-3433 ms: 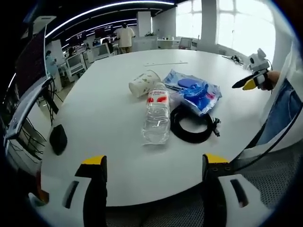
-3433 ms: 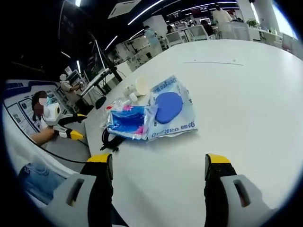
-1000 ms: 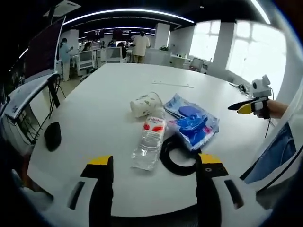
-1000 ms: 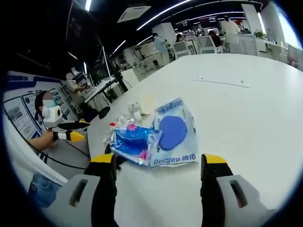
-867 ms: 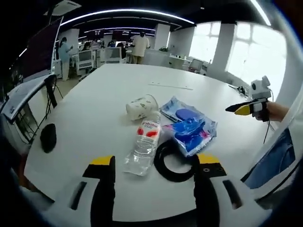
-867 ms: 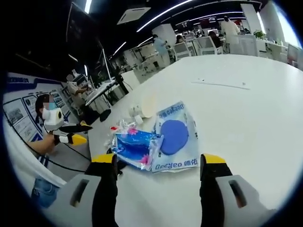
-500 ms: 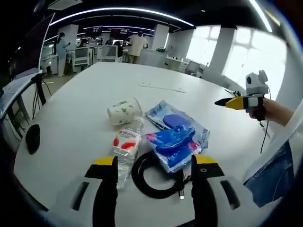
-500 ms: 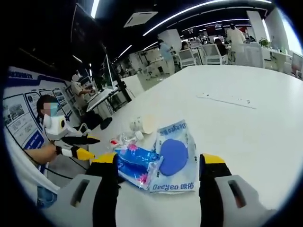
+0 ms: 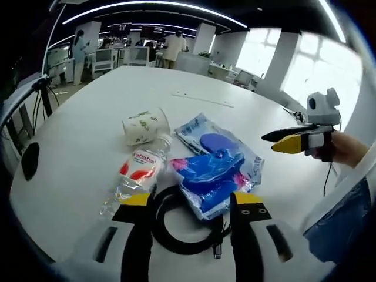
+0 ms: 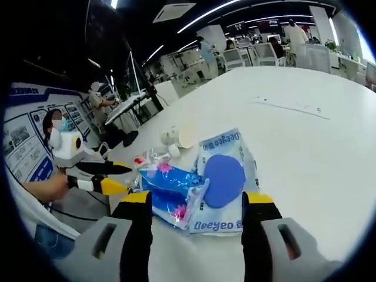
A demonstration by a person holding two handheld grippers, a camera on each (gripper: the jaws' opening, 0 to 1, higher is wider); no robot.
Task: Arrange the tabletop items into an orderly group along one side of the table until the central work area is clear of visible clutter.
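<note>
Both grippers have closed in on the clutter since earlier; items sit nearer the jaws now. Left gripper view, left to right on the white desk (image 9: pixel 88 111): black mouse (image 9: pixel 29 160) at far left edge, bottle (image 9: pixel 136 176) lying down, paper cup (image 9: pixel 143 126) tipped behind it, black cable coil (image 9: pixel 187 226) between the left gripper (image 9: pixel 191 202) jaws, blue bag (image 9: pixel 208 176) overlapping clear pouch (image 9: pixel 220 144). Left jaws open, gripping nothing. Right gripper (image 9: pixel 294 139) hovers at right, jaws near closed, empty. Right gripper view: blue bag (image 10: pixel 170 191), pouch (image 10: pixel 226 176) just ahead of its open jaws.
</note>
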